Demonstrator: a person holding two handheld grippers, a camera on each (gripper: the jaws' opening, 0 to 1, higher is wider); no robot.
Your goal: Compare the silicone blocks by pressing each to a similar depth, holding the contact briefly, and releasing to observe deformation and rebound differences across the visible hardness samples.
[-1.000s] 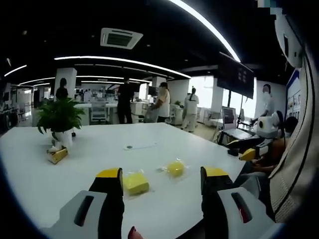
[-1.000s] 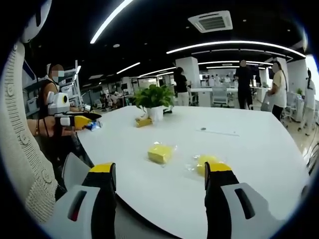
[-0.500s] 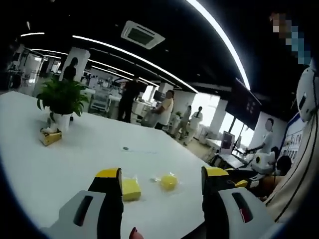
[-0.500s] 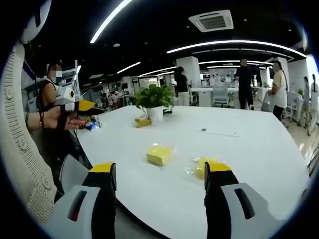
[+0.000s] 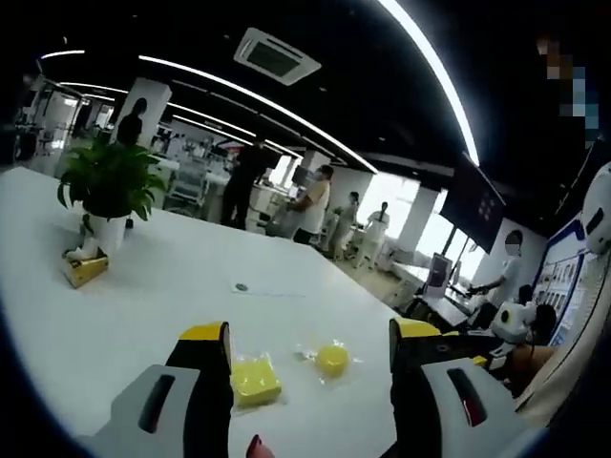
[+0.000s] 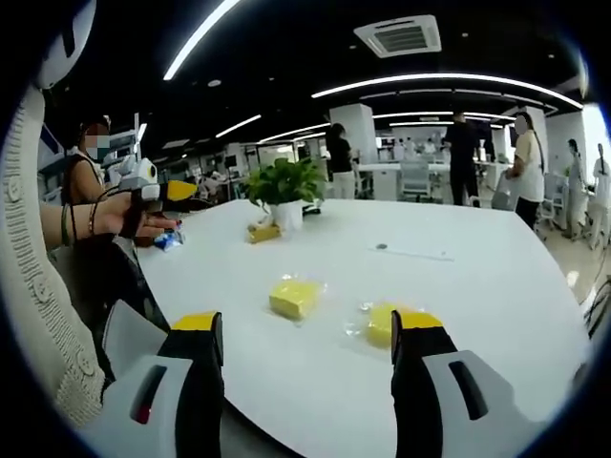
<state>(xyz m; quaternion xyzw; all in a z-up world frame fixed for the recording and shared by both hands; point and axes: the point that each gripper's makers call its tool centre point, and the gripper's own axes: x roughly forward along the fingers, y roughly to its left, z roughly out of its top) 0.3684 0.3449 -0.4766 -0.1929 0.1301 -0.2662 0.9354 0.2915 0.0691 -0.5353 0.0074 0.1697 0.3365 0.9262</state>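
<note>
Yellow silicone samples lie on a large white table [image 5: 143,296], each in clear wrapping. In the left gripper view, a square block [image 5: 256,379] sits near, just beside the left jaw of the left gripper [image 5: 310,341], and a round block [image 5: 332,359] lies to its right, between the two jaws as framed; the two samples are apart. The left gripper's jaws stand wide apart above the near table edge, holding nothing. In the right gripper view, the square block [image 6: 294,297] lies left of centre and the round block [image 6: 387,322] to its right, partly hidden behind the right jaw of the right gripper [image 6: 305,324], whose jaws are likewise spread and empty. A potted green plant [image 6: 284,187] stands at the far left of the table, with a small yellow object [image 6: 263,231] at its base. At the left of the right gripper view, a hand [image 6: 129,212] holds the left gripper beside a knitted sleeve [image 6: 38,286]. Several people [image 5: 310,204] stand in the office beyond the table.
</note>
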